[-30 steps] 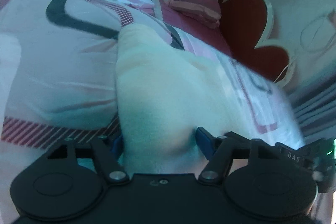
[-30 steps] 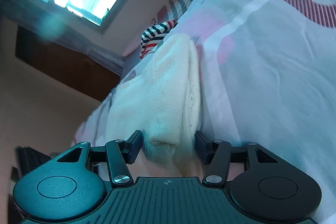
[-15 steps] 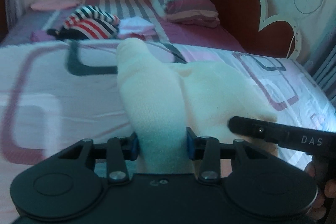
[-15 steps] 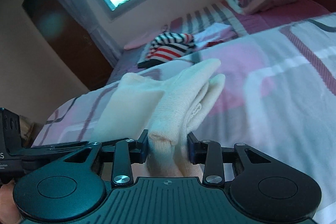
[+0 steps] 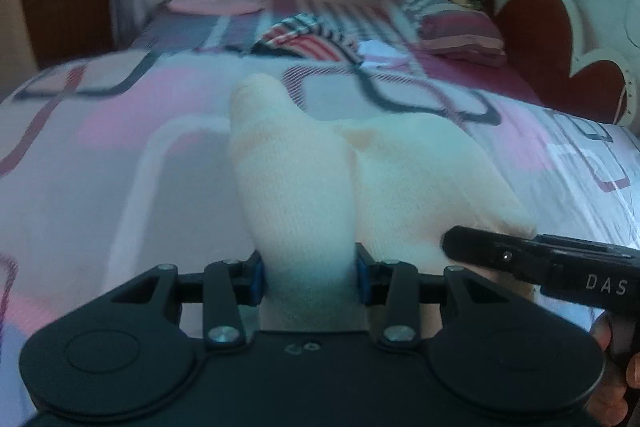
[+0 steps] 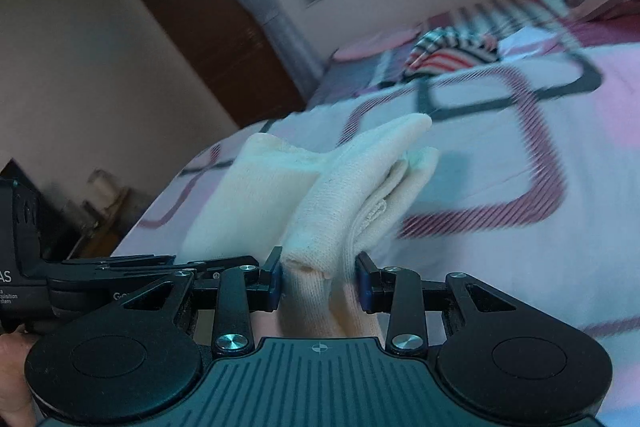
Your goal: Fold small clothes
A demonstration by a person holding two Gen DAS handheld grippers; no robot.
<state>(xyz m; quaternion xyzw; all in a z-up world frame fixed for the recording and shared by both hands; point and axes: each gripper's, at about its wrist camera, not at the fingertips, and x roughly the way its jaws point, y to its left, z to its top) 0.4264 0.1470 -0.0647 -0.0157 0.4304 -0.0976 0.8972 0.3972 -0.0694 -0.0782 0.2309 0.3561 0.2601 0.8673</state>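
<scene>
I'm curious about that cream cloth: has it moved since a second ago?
Yes. The cream garment, pinched by both grippers, has been lifted off the bedspread; a second ago it lay flat on it.

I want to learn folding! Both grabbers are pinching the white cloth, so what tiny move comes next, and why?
Probably lower the cream cloth onto the bed cover. The left gripper and right gripper each pinch a bunched end, holding it doubled above the bed.

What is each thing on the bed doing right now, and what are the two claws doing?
Cream garment: bunched, lifted, held at both ends.
Left claw: shut on the garment.
Right claw: shut on the garment.
Striped clothes: crumpled, unfolded.
Pillow: lying by the headboard.
</scene>
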